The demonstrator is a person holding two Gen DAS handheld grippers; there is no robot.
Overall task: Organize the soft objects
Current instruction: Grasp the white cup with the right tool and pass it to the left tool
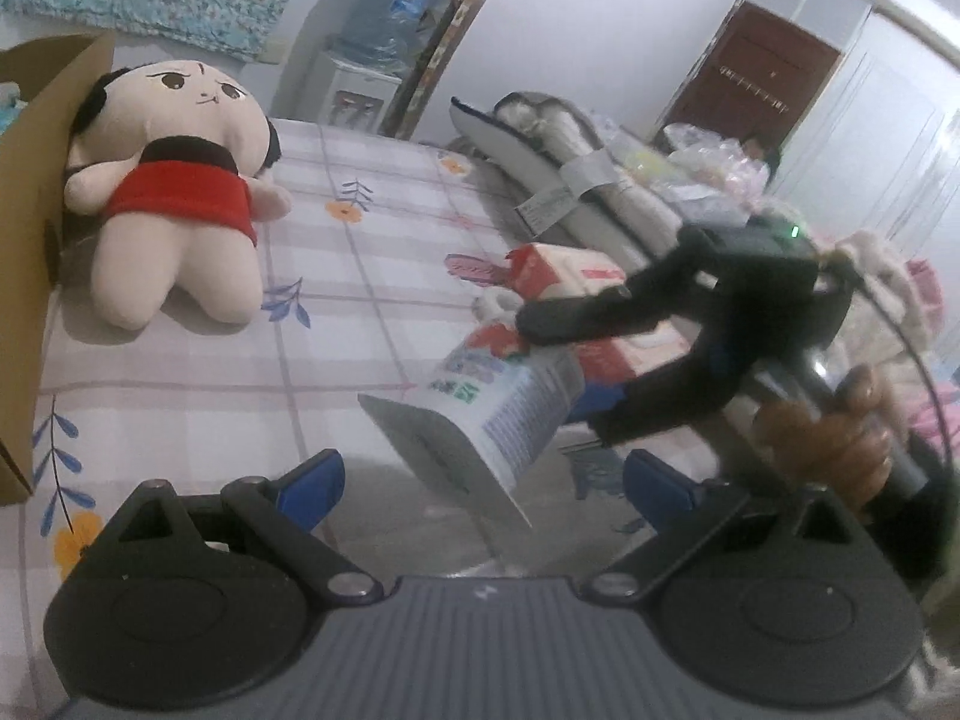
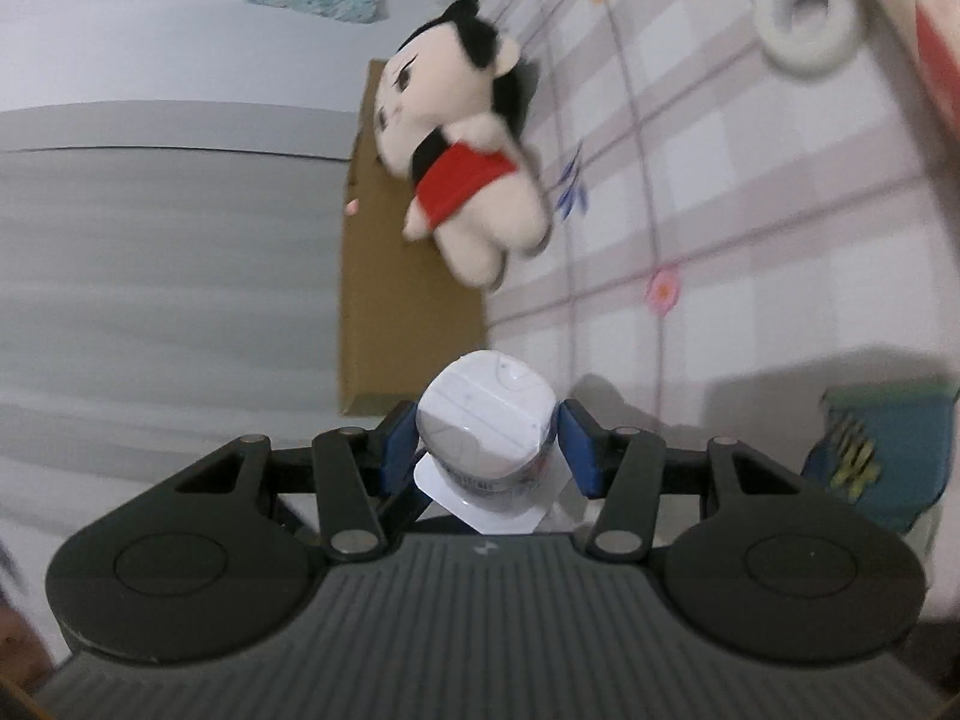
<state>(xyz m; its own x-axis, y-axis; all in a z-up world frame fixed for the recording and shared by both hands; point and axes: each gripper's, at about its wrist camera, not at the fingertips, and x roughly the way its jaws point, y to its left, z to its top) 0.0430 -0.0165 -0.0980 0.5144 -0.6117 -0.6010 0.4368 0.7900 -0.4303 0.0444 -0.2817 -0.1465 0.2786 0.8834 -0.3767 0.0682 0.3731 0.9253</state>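
A plush doll (image 1: 174, 198) with a red skirt lies on the checked bedsheet, against a cardboard box (image 1: 36, 180). It also shows in the right wrist view (image 2: 462, 138), beside the box (image 2: 396, 300). My right gripper (image 2: 489, 441) is shut on a wrapped tissue pack (image 2: 486, 426), held in the air. In the left wrist view that pack (image 1: 486, 414) hangs between the right gripper's black fingers (image 1: 576, 318). My left gripper (image 1: 483, 483) is open and empty, just below the pack.
A red and white package (image 1: 576, 282) and a white tape roll (image 2: 804, 24) lie on the bed. Rolled bedding (image 1: 558, 168) and bags are piled at the right. A water dispenser (image 1: 360, 78) stands by the wall. A blue-green item (image 2: 882, 450) lies at the right.
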